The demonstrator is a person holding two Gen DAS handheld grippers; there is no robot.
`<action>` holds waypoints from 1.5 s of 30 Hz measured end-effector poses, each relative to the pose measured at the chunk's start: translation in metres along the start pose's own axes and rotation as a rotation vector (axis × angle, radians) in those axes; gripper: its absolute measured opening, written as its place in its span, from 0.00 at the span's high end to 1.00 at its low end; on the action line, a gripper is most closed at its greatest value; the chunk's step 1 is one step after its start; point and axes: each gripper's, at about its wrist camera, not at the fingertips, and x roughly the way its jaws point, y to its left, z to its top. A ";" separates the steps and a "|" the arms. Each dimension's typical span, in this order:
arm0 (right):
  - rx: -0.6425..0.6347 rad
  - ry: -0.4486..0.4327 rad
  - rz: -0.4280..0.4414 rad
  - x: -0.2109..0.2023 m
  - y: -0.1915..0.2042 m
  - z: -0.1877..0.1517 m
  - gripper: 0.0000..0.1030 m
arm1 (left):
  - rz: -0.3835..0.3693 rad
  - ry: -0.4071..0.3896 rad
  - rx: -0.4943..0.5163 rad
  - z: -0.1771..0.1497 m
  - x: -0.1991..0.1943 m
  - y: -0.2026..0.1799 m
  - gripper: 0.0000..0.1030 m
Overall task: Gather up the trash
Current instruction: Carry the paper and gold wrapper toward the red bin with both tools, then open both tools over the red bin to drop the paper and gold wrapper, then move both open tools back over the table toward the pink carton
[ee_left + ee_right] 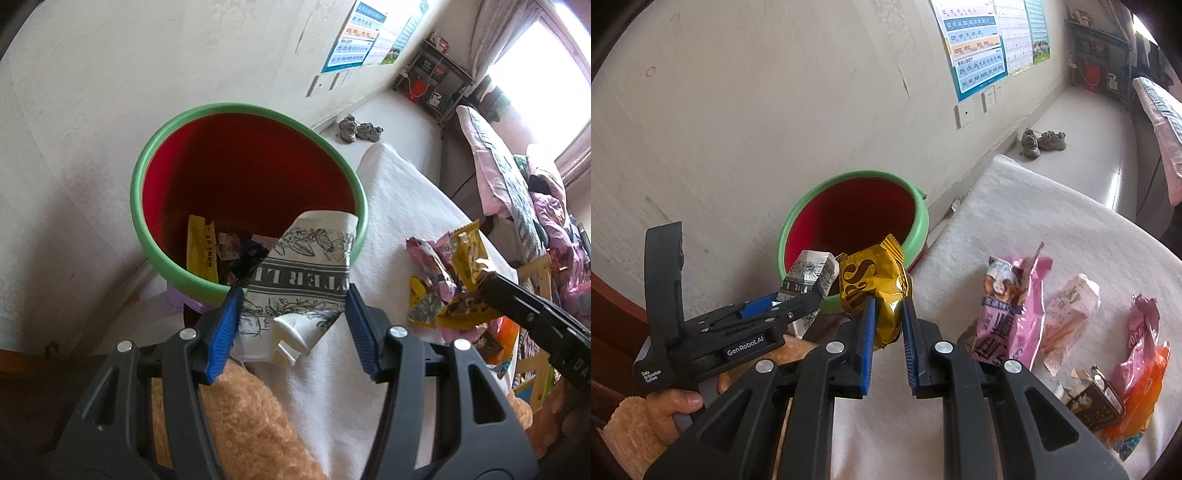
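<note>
Carton point(295, 280), crushed and light, sits pinched across its middle in the left claw point(291, 314), bin point(155, 251) just ahead, while the right claw point(886, 325) nips a slippery gold wrapper point(875, 288).

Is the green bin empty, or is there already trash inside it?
Not empty. In the left wrist view, the bin already holds a yellow wrapper and some darker scraps at its bottom; most of its red inside is still bare.

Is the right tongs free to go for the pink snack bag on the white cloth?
Probably not yet: the right tongs are shut on a gold wrapper. The pink snack bag itself lies uncovered.
</note>
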 end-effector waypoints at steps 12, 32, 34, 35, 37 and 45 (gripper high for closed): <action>-0.030 -0.010 0.007 0.032 0.020 0.034 0.85 | 0.037 -0.052 -0.069 0.031 0.000 0.019 0.48; -0.082 0.000 0.004 0.072 0.034 0.071 0.68 | 0.092 -0.029 -0.163 0.052 0.021 0.042 0.44; -0.093 -0.013 -0.002 0.069 0.034 0.073 0.63 | 0.092 -0.030 -0.171 0.050 0.019 0.043 0.38; -0.099 -0.019 -0.007 0.067 0.033 0.072 0.63 | 0.092 -0.031 -0.172 0.050 0.019 0.043 0.38; -0.088 -0.024 -0.006 0.061 0.028 0.069 0.61 | 0.094 -0.029 -0.173 0.047 0.017 0.044 0.36; -0.016 -0.048 -0.036 0.002 -0.009 0.019 0.54 | 0.082 -0.047 -0.121 0.029 -0.006 0.026 0.36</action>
